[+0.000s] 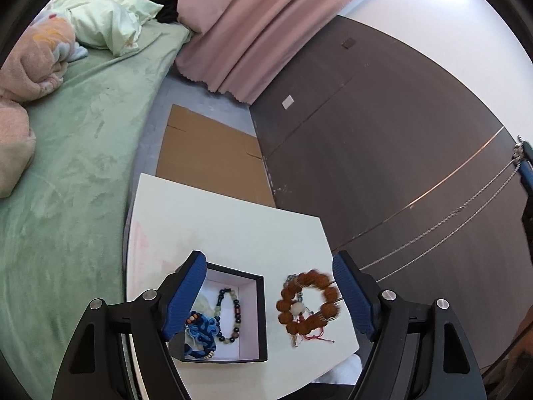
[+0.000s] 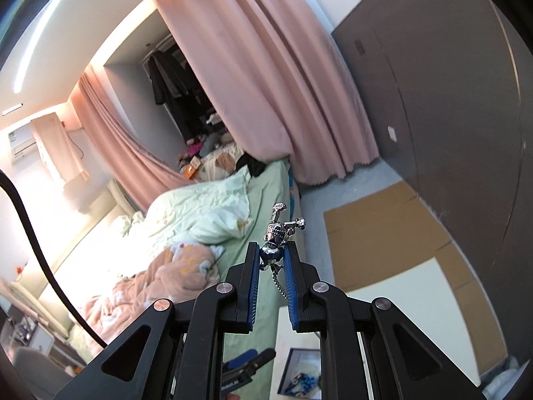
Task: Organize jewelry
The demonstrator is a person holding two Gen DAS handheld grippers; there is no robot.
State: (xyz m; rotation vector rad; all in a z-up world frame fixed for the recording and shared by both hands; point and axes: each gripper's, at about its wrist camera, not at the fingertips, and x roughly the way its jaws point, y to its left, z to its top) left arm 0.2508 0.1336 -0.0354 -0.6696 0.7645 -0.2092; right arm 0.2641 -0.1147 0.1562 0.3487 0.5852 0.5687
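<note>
My left gripper [image 1: 266, 296] stands open above a small white table [image 1: 233, 226]. Under its left finger sits a black jewelry box [image 1: 256, 320] holding a dark bead bracelet [image 1: 230, 315] and a blue knotted piece [image 1: 201, 331]. A brown bead bracelet [image 1: 308, 303] lies on the table just right of the box, between the open fingers but untouched. My right gripper [image 2: 271, 253] is shut on a silver robot-shaped pendant [image 2: 276, 230], lifted well above the table. Its silver chain [image 1: 449, 220] hangs in two strands down toward the table at the right of the left wrist view.
A bed with green sheet [image 1: 73, 166] and pink blanket [image 1: 30, 63] lies left of the table. Flat cardboard [image 1: 206, 153] covers the floor beyond it. A dark wall panel [image 1: 383, 133] and pink curtain [image 1: 240, 33] stand behind. The left gripper's fingers [image 2: 246, 358] show low in the right wrist view.
</note>
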